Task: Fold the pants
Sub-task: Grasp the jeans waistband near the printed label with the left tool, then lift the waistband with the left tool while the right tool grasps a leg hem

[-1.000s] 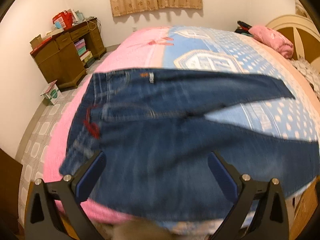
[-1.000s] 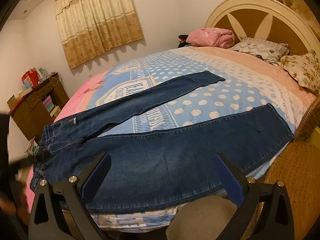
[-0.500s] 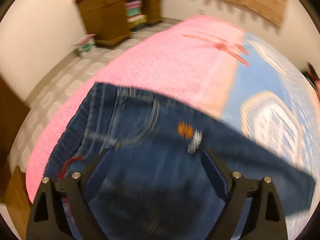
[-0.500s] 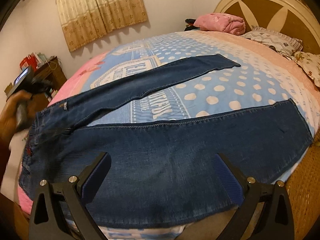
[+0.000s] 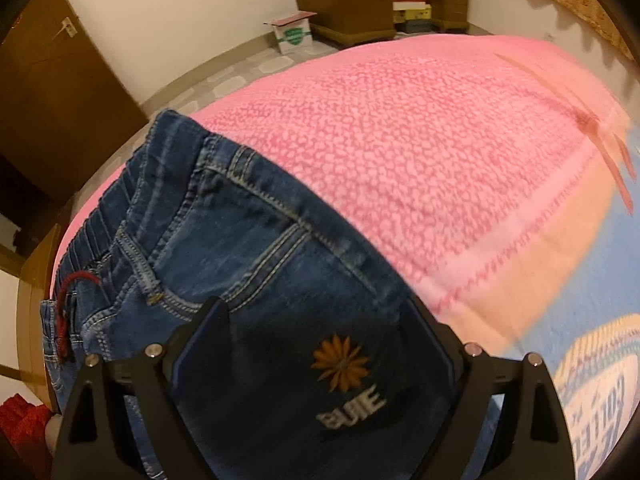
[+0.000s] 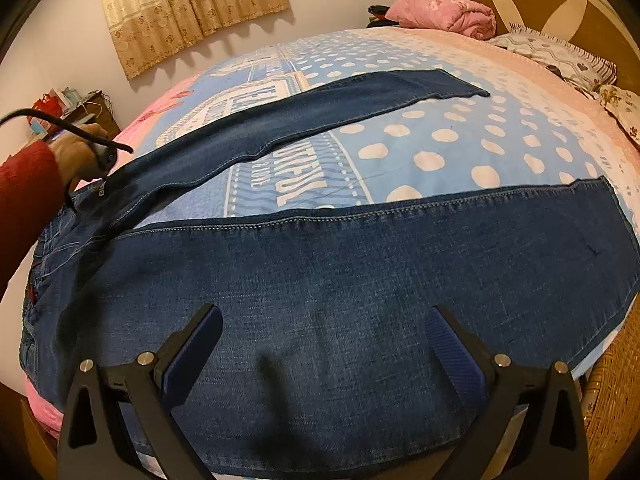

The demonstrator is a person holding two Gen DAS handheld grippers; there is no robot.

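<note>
Nearest in the right wrist view, the right gripper [image 6: 320,344] hangs with its jaws wide apart over the near leg of the jeans [image 6: 340,300], gripping nothing; whether its pads touch the denim cannot be told. The jeans lie flat and fully spread on the bed [image 6: 460,148], the near leg running along the bed's front edge, the far leg [image 6: 312,116] angled away across the blue dotted cover, the two legs well apart in a V.

In the left wrist view, the left gripper [image 5: 316,332] sits low over the hip, near the waistband [image 5: 132,216], its jaws apart on either side of an orange flower patch [image 5: 340,364], with denim between them but not clamped. Its jaws have just been closing a little. A red drawstring [image 5: 66,312] shows at the waist. From the right wrist view, a hand [image 6: 78,152] in a red sleeve holds that gripper at the far hip.

Judging by this, no fold is made yet; the far leg has yet to be brought onto the near one, and every later fold remains.

Farther off stand a pink bundle [image 6: 444,14], the headboard [image 6: 560,4] and curtains [image 6: 188,8].
</note>
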